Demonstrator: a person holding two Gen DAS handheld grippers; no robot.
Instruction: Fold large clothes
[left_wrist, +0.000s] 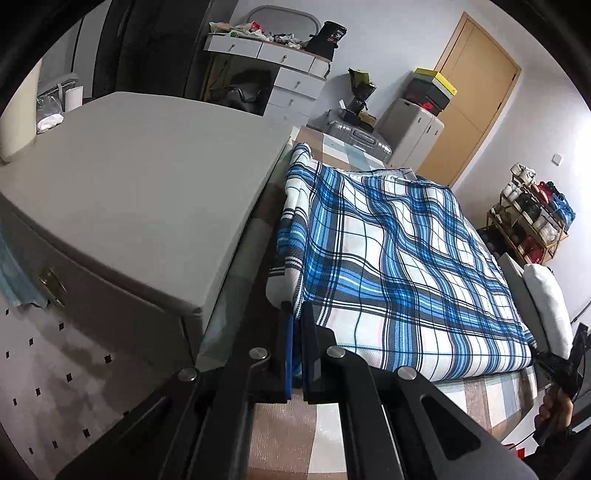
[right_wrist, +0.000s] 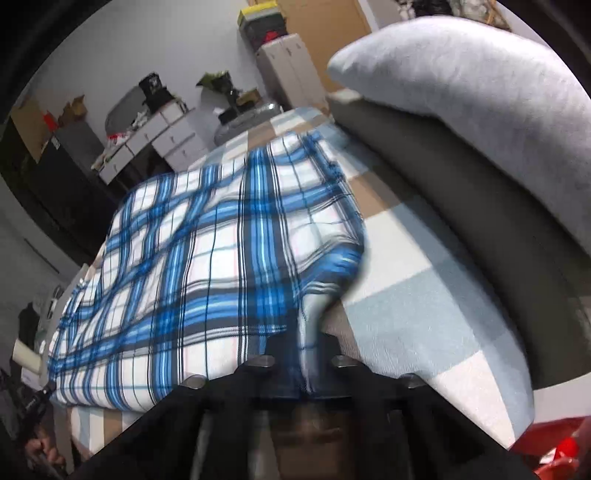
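A blue, white and grey plaid cloth (left_wrist: 388, 258) (right_wrist: 221, 258) lies spread flat in a folded layer on a bed cover of pale blue, white and tan squares (left_wrist: 295, 435) (right_wrist: 406, 295). My left gripper (left_wrist: 297, 314) is shut at the cloth's near left corner, with the fabric edge pinched between its blue pads. The right gripper (right_wrist: 308, 343) is shut on the near right corner, where the fabric bunches up into the jaws. In the left wrist view the right gripper (left_wrist: 554, 365) and the hand (left_wrist: 550, 410) holding it show at the far right edge.
A large grey box-like piece (left_wrist: 129, 184) stands close on the left of the bed. A pale pillow (right_wrist: 480, 92) (left_wrist: 546, 302) rests on a dark grey edge to the right. Beyond the bed are a silver suitcase (left_wrist: 354, 136), white drawers (left_wrist: 280, 55) and a wooden door (left_wrist: 476, 92).
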